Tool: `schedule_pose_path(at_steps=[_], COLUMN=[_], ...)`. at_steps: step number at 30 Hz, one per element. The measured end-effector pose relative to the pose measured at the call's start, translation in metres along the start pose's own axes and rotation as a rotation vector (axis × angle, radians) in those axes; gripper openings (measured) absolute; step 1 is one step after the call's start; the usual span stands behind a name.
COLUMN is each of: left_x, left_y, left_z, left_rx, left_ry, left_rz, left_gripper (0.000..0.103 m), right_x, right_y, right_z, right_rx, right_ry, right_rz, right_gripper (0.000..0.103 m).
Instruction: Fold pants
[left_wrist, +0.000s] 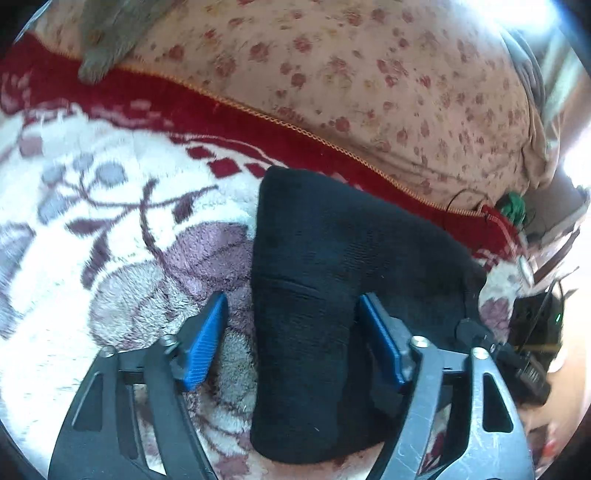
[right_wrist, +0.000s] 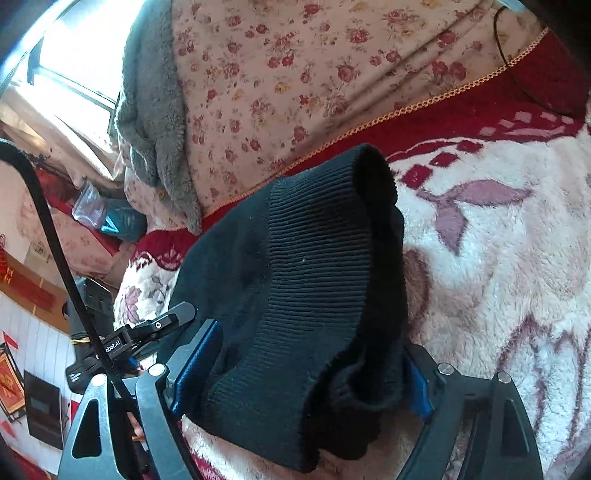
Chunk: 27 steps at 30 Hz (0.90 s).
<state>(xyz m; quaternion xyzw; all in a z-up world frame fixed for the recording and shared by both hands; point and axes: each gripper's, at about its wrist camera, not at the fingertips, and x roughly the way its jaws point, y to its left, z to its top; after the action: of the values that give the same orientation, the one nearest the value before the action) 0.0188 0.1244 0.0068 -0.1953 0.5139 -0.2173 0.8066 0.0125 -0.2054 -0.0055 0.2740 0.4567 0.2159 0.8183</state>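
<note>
Black knit pants (left_wrist: 314, 258) lie folded on a fluffy white and purple flowered blanket (left_wrist: 110, 221). My left gripper (left_wrist: 293, 301) is open and straddles the folded cloth. Its left blue pad (left_wrist: 207, 343) stands clear over the blanket, and its right pad (left_wrist: 380, 343) sits at the fabric's edge. In the right wrist view the ribbed waistband of the pants (right_wrist: 303, 258) bulges up between the wide-apart fingers of my right gripper (right_wrist: 310, 336). That gripper is open, and its right pad is mostly hidden behind the cloth.
A red border with a gold trim (left_wrist: 258, 110) edges the blanket, with a floral sheet (right_wrist: 295, 74) behind it. A grey fleece (right_wrist: 155, 110) hangs at the back. A black cable (right_wrist: 55, 240) crosses the left of the right wrist view, next to clutter and a window.
</note>
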Motion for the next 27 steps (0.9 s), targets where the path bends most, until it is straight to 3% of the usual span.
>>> schedule_pose_path(at_steps=[3,9,13,14,16,17,19,22,27], left_x=[0.003,0.010,0.016,0.016,0.015,0.013,0.009,0.001,-0.016], left_y=[0.003,-0.012,-0.019,-0.019,-0.023,-0.025,-0.033,-0.035,-0.032], left_z=[0.000,-0.002,-0.001,0.000,-0.002,-0.003,-0.006,-0.010,-0.011], left_rx=[-0.026,0.055,0.084,0.071,0.079,0.079,0.110,0.109,0.084], left_ry=[0.000,0.000,0.024,0.021,0.021,0.021,-0.004,-0.025,-0.044], left_rz=[-0.024,0.024,0.077,0.079,0.025,0.000,0.020,0.017,0.010], left_gripper=[0.080,0.091,0.092,0.090,0.053,0.049,0.037,0.029,0.027], right_x=[0.001,0.001,-0.004,-0.004,-0.007,-0.008,-0.011,-0.017,-0.030], right_y=[0.004,0.000,0.004,0.006,0.005,0.006,0.009,0.018,0.032], right_z=[0.000,0.004,-0.001,-0.001,-0.003,-0.003,-0.004,-0.004,-0.004], right_rx=[-0.034,0.002,-0.043,-0.058,-0.057,-0.058,-0.071,-0.099,-0.113], right_ry=[0.021,0.028,0.011,0.007,-0.010,-0.018,-0.030,-0.043,-0.065], right_rz=[-0.016,-0.003,-0.038,-0.039,-0.035,-0.035,-0.043,-0.054,-0.029], right_gripper=[0.085,0.085,0.067,0.063,0.058,0.055,0.051,0.047,0.041])
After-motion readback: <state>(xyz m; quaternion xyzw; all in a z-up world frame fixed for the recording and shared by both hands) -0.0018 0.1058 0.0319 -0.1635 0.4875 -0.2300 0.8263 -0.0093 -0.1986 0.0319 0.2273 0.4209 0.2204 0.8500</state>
